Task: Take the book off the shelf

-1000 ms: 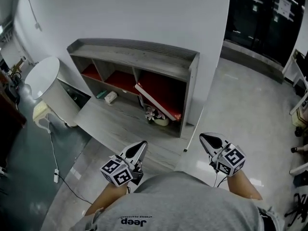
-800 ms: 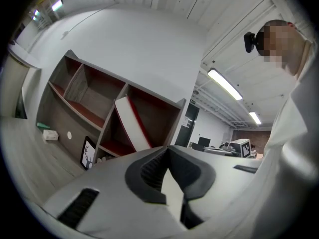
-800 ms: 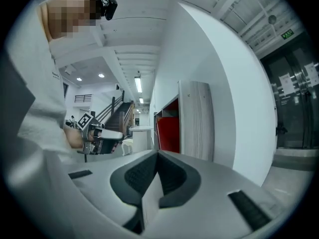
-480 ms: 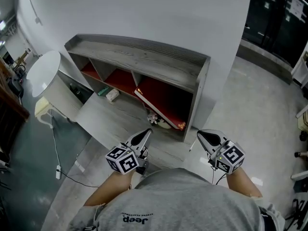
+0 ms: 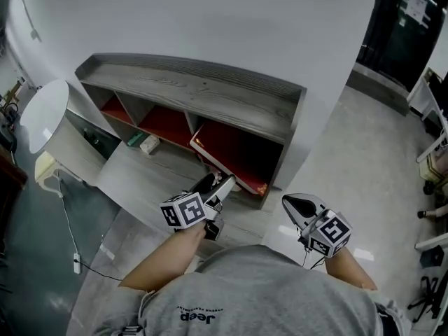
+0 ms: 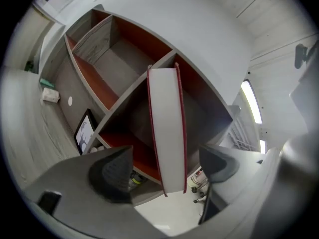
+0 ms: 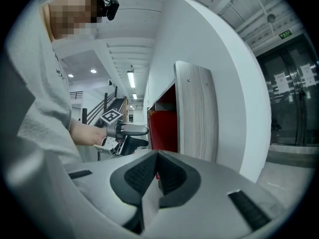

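Left gripper (image 5: 218,185): jaws opening and wide apart, pads touching nothing. Right gripper (image 5: 290,204): jaws pressed together, empty, hanging back off the open end of the low grey wooden shelf with red back panels (image 5: 203,93).

The large red-covered book with a white page edge (image 5: 224,165) is not yet off the shelf. It sits in the right-hand compartment, leaning aslant, its upper end toward the divider and its foot toward the outer wall.

Key relation: the book lies straight ahead of the left gripper. In the left gripper view its page edge lines up in the gap between the two pads, and its long axis runs away from me along the line of the jaws. From the head view the tips look just short of it, near its lower part.

The left is clearly the nearer tool. My read: push forward so the pads straddle the covers, then close.
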Motion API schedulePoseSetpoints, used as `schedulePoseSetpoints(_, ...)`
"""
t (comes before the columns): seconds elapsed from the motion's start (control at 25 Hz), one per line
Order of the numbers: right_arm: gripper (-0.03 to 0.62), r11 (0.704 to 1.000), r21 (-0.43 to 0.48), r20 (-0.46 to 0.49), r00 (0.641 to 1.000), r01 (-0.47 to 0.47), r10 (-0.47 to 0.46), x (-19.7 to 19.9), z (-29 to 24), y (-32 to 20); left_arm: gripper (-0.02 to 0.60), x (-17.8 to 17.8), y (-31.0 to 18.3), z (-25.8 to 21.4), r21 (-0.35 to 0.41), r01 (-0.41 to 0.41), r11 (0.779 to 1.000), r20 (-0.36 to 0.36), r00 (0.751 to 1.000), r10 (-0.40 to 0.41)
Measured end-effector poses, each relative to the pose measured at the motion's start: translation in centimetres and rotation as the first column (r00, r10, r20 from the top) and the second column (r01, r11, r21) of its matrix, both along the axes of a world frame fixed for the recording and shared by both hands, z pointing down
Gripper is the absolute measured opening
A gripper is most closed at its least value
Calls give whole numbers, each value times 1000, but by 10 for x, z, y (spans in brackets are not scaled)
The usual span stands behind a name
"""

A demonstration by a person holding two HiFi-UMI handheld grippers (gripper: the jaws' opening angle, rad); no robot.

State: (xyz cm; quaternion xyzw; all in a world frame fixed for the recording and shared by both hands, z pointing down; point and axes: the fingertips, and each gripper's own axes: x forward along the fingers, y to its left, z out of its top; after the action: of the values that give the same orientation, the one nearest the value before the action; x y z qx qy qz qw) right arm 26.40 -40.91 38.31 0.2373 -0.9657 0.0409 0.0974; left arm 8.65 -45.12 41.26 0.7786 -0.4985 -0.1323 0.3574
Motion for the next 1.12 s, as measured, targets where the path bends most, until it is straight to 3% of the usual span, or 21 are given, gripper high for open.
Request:
schedulePoseSetpoints(0.2,12,1000,-6,-5,1000,-2,2,7,8,-8,431,14,-31,4,-46,10,999,-55,998,-12)
schedulePoseSetpoints(0.4,13,1000,-5,-3,1000,16,-16,11,8,-14,429,19,-50,3,-67,58,996,-57,996,-62)
schedulePoseSetpoints(0.48,13,1000,-4,0,1000,25,-25,12,8,-16,401,16,-52,-1,-58,88,994,-48,995,-91)
schedulePoseSetpoints(0.6,13,999,-1,1,999,45,-45,14,7,-19,292,16,-54,-7,-45,120,992,-42,992,-121)
schedulePoseSetpoints(0.68,14,998,1,4,998,59,-59,15,5,-22,259,19,-54,-12,-46,129,991,-48,990,-131)
schedulePoseSetpoints(0.88,14,993,8,11,993,115,-115,9,0,-22,253,19,-42,-17,-46,150,988,-50,987,-152)
schedulePoseSetpoints(1.12,13,975,26,20,975,221,-221,-2,-8,-12,253,10,9,-26,-31,177,984,-36,983,-178)
